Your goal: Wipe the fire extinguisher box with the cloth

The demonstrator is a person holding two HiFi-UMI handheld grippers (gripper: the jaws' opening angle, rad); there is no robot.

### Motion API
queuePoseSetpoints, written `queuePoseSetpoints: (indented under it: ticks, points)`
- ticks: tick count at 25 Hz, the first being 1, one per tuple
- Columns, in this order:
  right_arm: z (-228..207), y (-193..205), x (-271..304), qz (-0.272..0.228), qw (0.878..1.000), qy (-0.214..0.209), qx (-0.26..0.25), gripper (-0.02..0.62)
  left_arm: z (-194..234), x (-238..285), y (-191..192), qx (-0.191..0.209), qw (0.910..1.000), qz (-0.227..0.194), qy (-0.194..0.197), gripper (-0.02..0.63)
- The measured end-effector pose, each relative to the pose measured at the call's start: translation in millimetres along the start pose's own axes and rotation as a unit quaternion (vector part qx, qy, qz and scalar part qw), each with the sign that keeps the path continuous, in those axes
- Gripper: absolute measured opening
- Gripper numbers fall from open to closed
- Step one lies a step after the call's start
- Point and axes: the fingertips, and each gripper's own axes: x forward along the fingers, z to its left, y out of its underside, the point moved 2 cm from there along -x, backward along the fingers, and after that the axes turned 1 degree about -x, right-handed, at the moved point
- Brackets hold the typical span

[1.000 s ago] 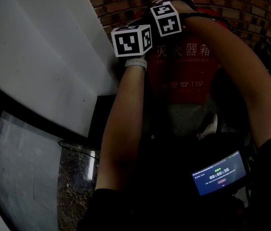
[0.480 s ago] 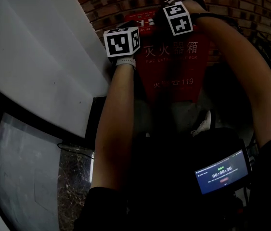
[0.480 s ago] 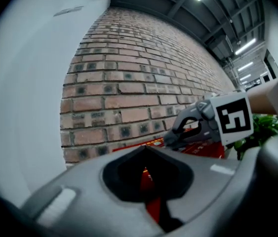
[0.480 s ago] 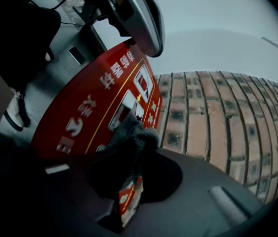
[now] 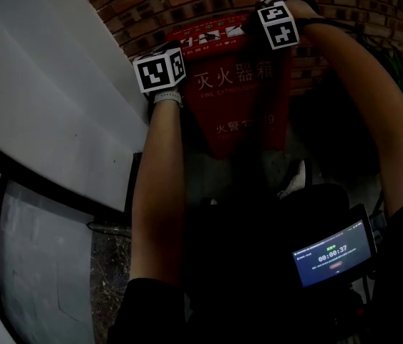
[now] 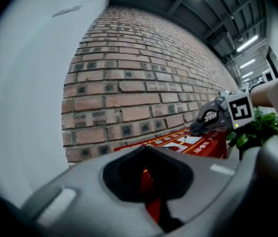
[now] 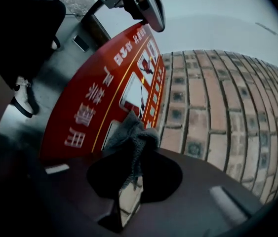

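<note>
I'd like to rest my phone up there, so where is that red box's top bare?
The box top is bare along its middle stretch, between the left tongs at one end and the right tongs holding the cloth at the other. Both ends are crowded; brick wall runs behind, a plant beyond the right end.

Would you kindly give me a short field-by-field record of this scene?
box: red box, against brick wall
cloth: grey cloth, at the box's top
right gripper: jaws shut on the cloth
left gripper: jaws together, nothing between them, near the box's top left end
plant: green, beyond the box's right end
</note>
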Motion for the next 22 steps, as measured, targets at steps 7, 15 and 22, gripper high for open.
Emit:
queuePoseSetpoints:
  ticks: [7, 15, 22]
  points:
    - [11, 48, -11, 0.053, 0.998, -0.01, 0.009, 0.032, -5, -15, -10, 0.027, 0.9993, -0.007, -0.026, 0.002]
    - [-34, -42, -43, -0.041, 0.998, 0.057, 0.011, 0.034, -4, -23, -7, 0.07, 0.9971, -0.019, -0.022, 0.002]
    - [-64, -176, -52, -0.142, 0.985, 0.098, -0.01, 0.034, 20, -55, -12, 0.031, 0.9968, -0.061, -0.041, 0.002]
